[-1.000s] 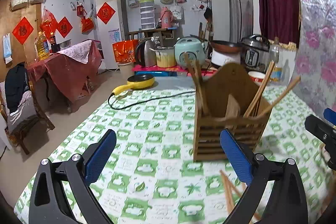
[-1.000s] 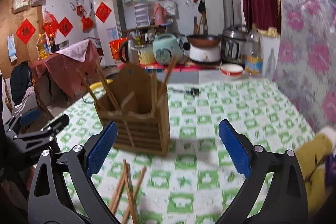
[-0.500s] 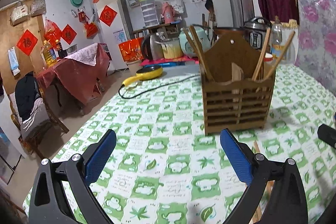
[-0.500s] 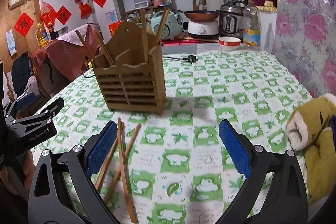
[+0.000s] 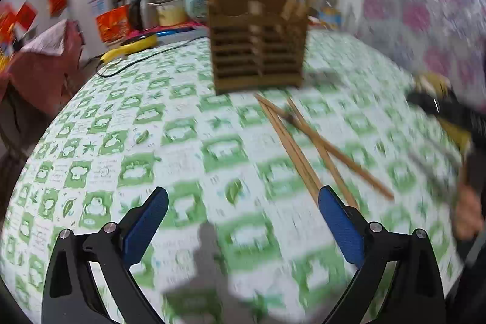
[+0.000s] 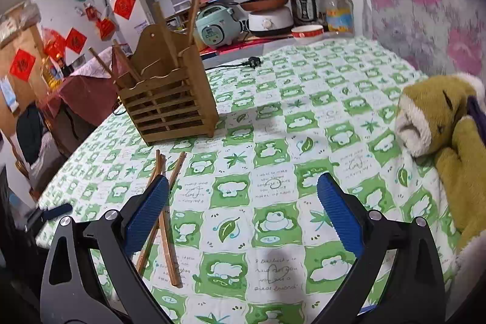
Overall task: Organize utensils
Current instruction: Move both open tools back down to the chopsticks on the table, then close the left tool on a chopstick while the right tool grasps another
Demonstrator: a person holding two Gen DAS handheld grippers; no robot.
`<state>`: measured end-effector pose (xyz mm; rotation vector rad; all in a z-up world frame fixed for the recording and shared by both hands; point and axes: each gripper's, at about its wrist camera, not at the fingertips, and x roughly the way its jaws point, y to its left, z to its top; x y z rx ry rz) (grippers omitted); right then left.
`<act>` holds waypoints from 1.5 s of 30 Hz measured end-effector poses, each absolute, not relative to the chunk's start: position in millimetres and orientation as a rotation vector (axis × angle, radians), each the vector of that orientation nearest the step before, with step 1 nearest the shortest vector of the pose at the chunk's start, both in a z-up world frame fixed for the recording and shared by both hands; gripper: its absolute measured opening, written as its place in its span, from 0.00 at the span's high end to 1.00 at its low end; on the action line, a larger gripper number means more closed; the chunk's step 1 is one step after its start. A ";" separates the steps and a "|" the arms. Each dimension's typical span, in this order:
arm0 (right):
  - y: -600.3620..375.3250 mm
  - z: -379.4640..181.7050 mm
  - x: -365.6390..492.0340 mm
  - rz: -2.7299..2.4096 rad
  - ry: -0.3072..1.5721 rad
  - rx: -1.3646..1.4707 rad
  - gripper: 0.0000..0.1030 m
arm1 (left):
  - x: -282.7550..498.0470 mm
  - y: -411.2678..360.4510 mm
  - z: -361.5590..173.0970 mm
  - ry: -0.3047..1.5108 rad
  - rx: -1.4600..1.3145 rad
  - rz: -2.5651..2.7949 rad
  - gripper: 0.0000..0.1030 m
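Observation:
A slatted wooden utensil holder (image 5: 258,50) stands on the green-and-white checked tablecloth (image 5: 182,148) with a few chopsticks upright in it; it also shows in the right wrist view (image 6: 170,102). Several loose wooden chopsticks (image 5: 306,151) lie crossed in front of it, also in the right wrist view (image 6: 164,211). My left gripper (image 5: 243,226) is open and empty above the cloth, with the chopsticks just ahead of its right finger. My right gripper (image 6: 243,211) is open and empty, with the chopsticks under its left finger (image 6: 148,211). The left wrist view is blurred.
A yellow plush toy (image 6: 446,141) lies at the table's right side. A black cable and plug (image 6: 249,63) lie behind the holder. Rice cookers, a pan and a bowl (image 6: 306,32) stand on a counter beyond the table. The right gripper's body (image 5: 449,114) shows at the left view's right edge.
Both grippers have tilted down toward the table and pulled back from the holder. The loose chopsticks now lie nearer the fingers in both views. Both grippers stay open.

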<state>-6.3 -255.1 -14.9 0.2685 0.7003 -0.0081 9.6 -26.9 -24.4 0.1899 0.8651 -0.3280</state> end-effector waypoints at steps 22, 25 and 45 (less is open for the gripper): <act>-250.8 -23.4 -0.7 0.016 0.747 0.259 0.08 | -3.6 -68.3 -45.4 0.900 0.440 -0.369 0.05; -251.3 -24.8 0.3 0.015 0.753 0.261 0.08 | 7.2 -53.4 -46.7 0.943 0.383 -0.310 0.09; -216.8 -20.0 -36.4 0.221 0.751 0.140 0.19 | 3.0 -23.9 -35.7 0.919 0.197 -0.360 0.94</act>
